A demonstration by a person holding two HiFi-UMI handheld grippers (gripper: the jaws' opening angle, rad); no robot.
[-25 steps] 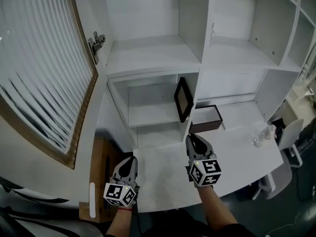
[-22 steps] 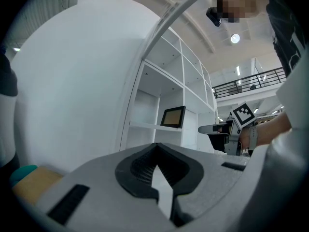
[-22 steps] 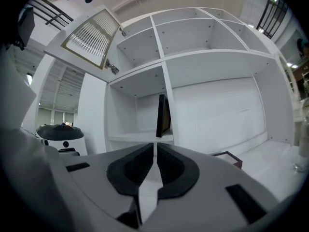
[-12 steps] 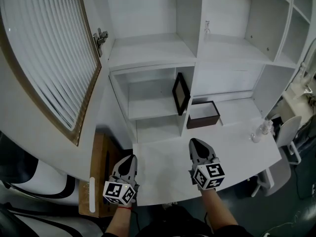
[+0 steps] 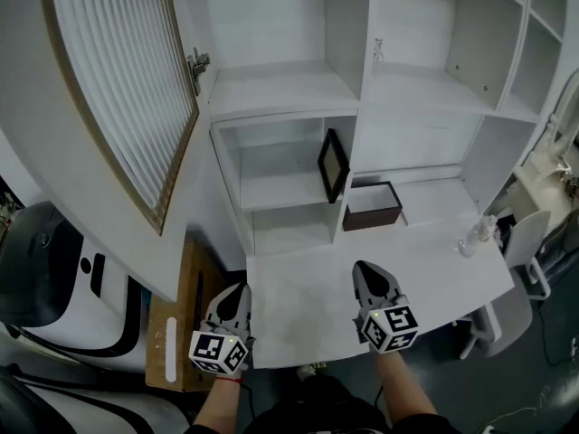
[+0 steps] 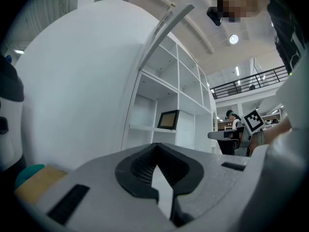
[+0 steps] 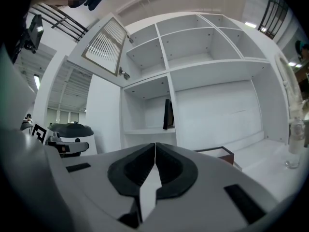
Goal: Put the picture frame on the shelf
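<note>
The black picture frame (image 5: 333, 165) stands upright on the middle shelf (image 5: 280, 193) of the white unit, leaning against the right divider. It also shows far off in the left gripper view as the picture frame (image 6: 168, 120) and, edge on, in the right gripper view as the picture frame (image 7: 167, 114). My left gripper (image 5: 237, 291) hangs at the desk's near left corner, shut and empty, and its closed jaws show as the left gripper (image 6: 155, 147). My right gripper (image 5: 365, 269) is over the desk's front, well short of the frame, and its jaws meet with nothing in them on the right gripper (image 7: 155, 146).
A brown open box (image 5: 372, 206) sits on the desk below the frame. A clear bottle (image 5: 472, 237) stands at the desk's right end. An open louvred cabinet door (image 5: 118, 89) juts out at upper left. A wooden stand (image 5: 176, 324) and a white machine (image 5: 54, 260) are at the left, and a white chair (image 5: 526, 242) at the right.
My right gripper has drawn back from the shelf toward the desk's near edge. The left gripper has stayed put. The frame has not moved on the shelf.
</note>
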